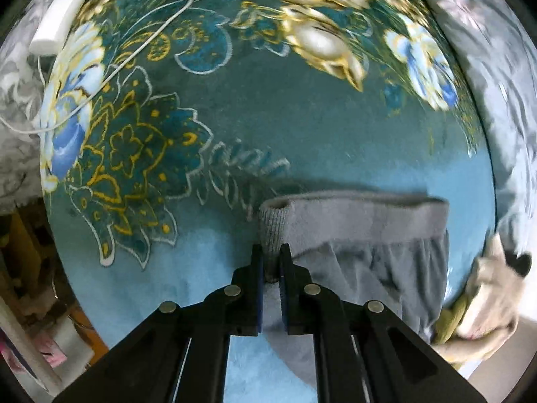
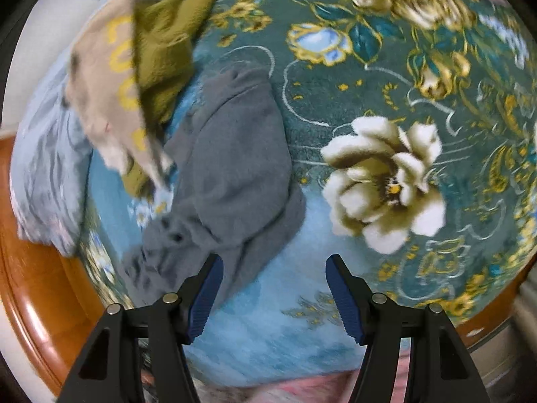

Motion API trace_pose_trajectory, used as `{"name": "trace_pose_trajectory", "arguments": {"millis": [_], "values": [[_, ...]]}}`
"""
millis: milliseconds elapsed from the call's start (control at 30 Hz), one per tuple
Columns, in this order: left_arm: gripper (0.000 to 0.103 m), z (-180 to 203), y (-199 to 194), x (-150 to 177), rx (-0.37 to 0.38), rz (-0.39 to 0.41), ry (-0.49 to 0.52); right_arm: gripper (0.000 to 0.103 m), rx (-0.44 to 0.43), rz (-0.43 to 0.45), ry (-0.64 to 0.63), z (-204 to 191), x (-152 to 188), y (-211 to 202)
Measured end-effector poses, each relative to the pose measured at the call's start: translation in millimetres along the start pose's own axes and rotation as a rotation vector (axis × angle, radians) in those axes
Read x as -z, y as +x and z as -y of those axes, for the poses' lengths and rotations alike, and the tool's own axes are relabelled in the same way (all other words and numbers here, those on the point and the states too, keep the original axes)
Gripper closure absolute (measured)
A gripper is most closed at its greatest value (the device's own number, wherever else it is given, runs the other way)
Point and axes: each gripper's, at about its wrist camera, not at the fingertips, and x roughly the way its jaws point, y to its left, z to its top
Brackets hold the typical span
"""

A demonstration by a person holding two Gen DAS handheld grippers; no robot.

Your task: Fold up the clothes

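Observation:
A grey pair of trousers (image 1: pixel 362 245) lies on the teal flowered blanket (image 1: pixel 302 127). My left gripper (image 1: pixel 271 252) is shut on the ribbed cuff of the grey trousers, and the cloth folds over to the right of it. In the right wrist view the grey trousers (image 2: pixel 231 174) lie crumpled left of centre. My right gripper (image 2: pixel 273 265) is open and empty, above the blanket (image 2: pixel 335 336) just right of the trousers' near edge.
A heap of beige and olive clothes (image 2: pixel 134 77) lies beyond the trousers, and also shows at the right in the left wrist view (image 1: pixel 483 302). A pale blue quilt (image 2: pixel 43 174) lies at the left. A wooden bed rim (image 2: pixel 30 288) runs below. A white cable (image 1: pixel 141 47) and white block (image 1: pixel 60 16) lie far left.

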Motion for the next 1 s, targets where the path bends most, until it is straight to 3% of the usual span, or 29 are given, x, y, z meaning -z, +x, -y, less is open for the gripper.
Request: {"name": "trace_pose_trajectory", "arguments": {"millis": [300,333,400,433,467,500,600,700,833,933,1000], "values": [[0.095,27.4,-32.3,-17.8,-0.027,-0.015,0.082,0.036,-0.154,-0.053,0.298,20.0,-39.5,69.5],[0.095,27.9,-34.8,-19.9,-0.032,-0.017,0.089,0.039,-0.162,-0.062,0.321,19.7,-40.6,75.3],[0.095,31.4,-39.1,-21.2,-0.039,-0.020,0.094,0.066,-0.197,-0.085,0.370,16.5,-40.5,83.8],[0.095,30.6,-43.1,-19.7,-0.040,-0.020,0.095,0.085,-0.216,-0.097,0.394,14.8,-40.4,88.0],[0.095,33.2,-42.5,-20.3,-0.041,-0.021,0.097,0.096,-0.233,-0.096,0.376,7.0,-43.8,86.2],[0.095,36.4,-41.7,-21.0,-0.043,-0.023,0.100,0.100,-0.251,-0.094,0.350,-2.0,-47.8,83.3],[0.095,49.2,-31.8,-26.4,-0.045,-0.023,0.112,0.101,-0.307,-0.051,0.212,-40.8,-67.3,60.8],[0.095,56.3,-28.9,-27.2,-0.048,-0.026,0.128,0.101,-0.440,0.057,0.024,-99.2,-97.4,14.8],[0.095,58.3,-27.9,-25.5,-0.060,-0.039,0.133,0.099,-0.572,0.123,-0.091,-148.4,-119.6,-23.4],[0.095,55.8,-26.4,-24.9,-0.064,-0.047,0.121,0.098,-0.399,0.178,-0.202,-156.1,-120.6,-29.0],[0.094,52.9,-26.1,-25.4,-0.070,-0.050,0.114,0.087,-0.225,0.191,-0.223,-132.2,-114.4,-17.7]]}}
